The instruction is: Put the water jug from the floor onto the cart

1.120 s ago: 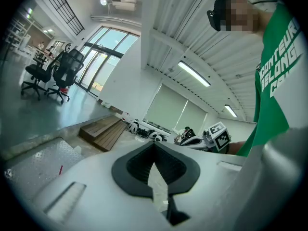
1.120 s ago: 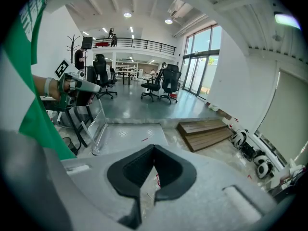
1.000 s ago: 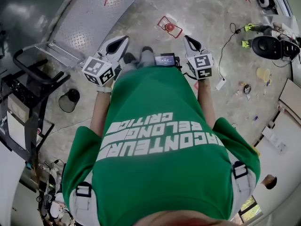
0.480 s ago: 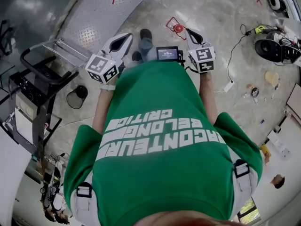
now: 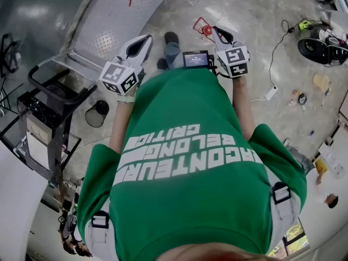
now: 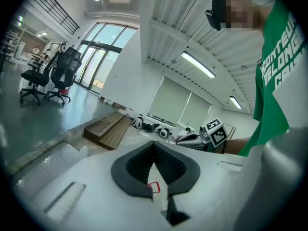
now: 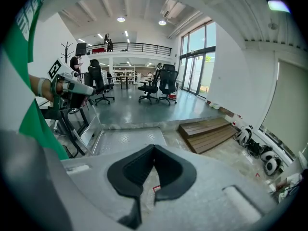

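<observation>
Top centre, my white left gripper [image 5: 145, 38] and white right gripper [image 5: 216, 31] are pressed together, empty; jug unseen, perhaps beneath me, so I might kick it

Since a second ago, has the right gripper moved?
Yes: in the head view the right gripper has moved closer to the red floor square.

Bright, even light; heavy fisheye edge distortion
</observation>
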A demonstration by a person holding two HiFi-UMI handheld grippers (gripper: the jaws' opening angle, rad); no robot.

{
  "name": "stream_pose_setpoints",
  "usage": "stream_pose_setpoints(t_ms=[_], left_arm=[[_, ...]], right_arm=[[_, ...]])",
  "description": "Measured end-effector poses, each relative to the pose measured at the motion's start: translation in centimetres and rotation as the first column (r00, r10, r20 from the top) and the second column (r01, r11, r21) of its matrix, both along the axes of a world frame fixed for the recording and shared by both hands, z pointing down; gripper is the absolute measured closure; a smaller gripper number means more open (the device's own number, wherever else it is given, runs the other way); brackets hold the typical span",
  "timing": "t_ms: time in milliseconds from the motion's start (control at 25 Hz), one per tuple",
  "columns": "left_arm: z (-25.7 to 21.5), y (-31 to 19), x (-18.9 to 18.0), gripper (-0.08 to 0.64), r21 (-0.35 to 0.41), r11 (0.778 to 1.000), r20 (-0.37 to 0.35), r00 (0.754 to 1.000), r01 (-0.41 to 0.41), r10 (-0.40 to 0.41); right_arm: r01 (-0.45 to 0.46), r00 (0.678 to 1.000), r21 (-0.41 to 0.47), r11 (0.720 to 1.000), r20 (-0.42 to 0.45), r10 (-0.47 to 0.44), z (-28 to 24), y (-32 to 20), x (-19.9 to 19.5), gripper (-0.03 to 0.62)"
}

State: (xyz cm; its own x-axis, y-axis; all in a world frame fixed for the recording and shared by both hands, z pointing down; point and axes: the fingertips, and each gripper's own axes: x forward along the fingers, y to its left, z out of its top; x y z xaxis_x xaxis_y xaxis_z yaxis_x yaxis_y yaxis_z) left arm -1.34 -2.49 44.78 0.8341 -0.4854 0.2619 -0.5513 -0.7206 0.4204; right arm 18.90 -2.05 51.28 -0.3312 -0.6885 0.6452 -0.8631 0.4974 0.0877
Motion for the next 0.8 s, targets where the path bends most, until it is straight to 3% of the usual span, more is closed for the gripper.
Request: stream_pose_setpoints(t_ms=[240,800], left_arm=[[0.1,-0.8,1.1,0.546,-0.003,0.999,0.023,0.999,-0.035,0.035],[2.3,-2.0,7.8,0.546,-0.014,0.971,0.099,0.966,-0.240,0.240]], right_arm=[[-0.044,0.999,-0.004,0.999,-0.003,0.044,0.4,-0.4,2.1,0.598],[-0.097,0.995,-0.081,0.992,0.019,0.099,5.2,0.4,5.7,0.598]])
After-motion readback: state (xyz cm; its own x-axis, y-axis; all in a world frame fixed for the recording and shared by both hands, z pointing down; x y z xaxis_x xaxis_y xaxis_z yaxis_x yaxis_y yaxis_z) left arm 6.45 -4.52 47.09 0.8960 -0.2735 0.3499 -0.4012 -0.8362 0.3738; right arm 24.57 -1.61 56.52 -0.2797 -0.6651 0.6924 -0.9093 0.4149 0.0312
